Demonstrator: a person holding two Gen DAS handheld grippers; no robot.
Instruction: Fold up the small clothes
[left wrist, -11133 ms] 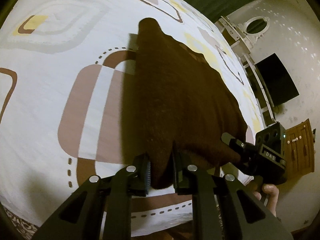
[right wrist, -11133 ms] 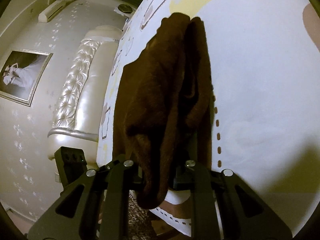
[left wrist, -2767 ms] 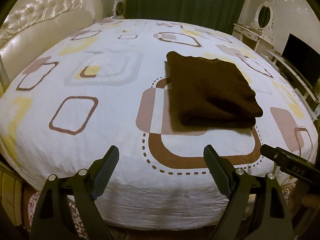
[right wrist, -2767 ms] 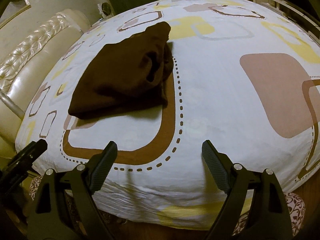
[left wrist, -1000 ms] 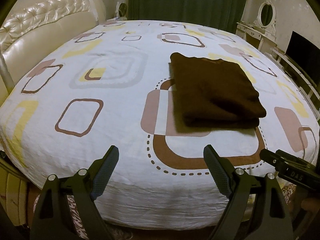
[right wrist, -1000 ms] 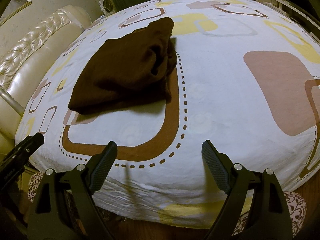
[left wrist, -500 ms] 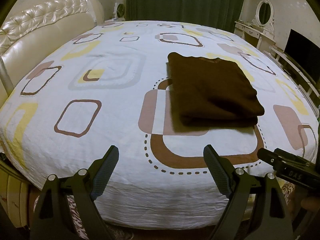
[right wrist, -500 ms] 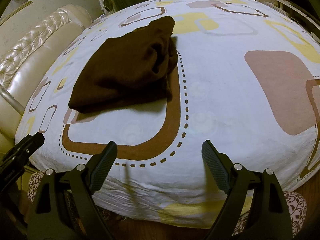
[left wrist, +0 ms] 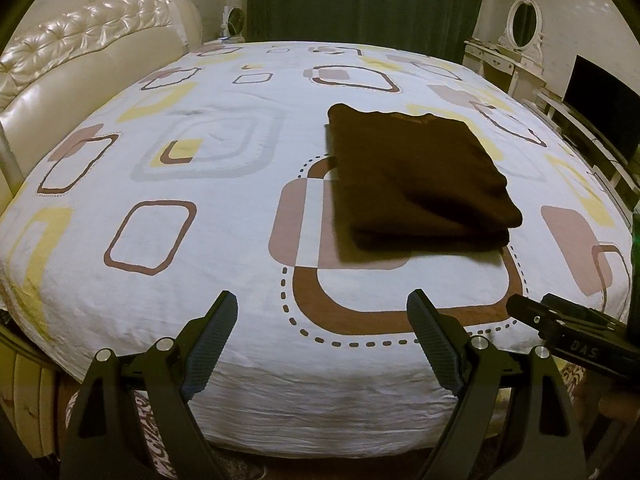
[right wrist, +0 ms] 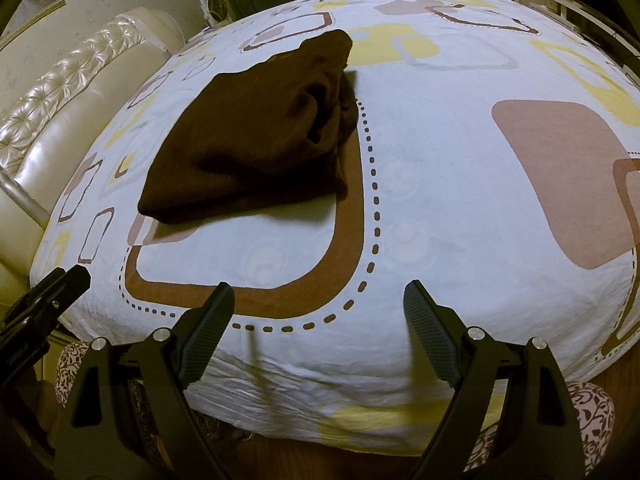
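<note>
From the left wrist, the left hand-held gripper gapes wide and empty over the bed's near edge, the folded brown garment lying well beyond it; from the right wrist, the right hand-held gripper likewise stands wide, holding nothing, the garment up-left on the patterned sheet.

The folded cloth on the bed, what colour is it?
Dark brown all over. The cloth shows best in the left wrist view.

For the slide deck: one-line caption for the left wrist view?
Open left gripper hangs short of the patterned bed; the folded brown garment lies flat, untouched.
</note>
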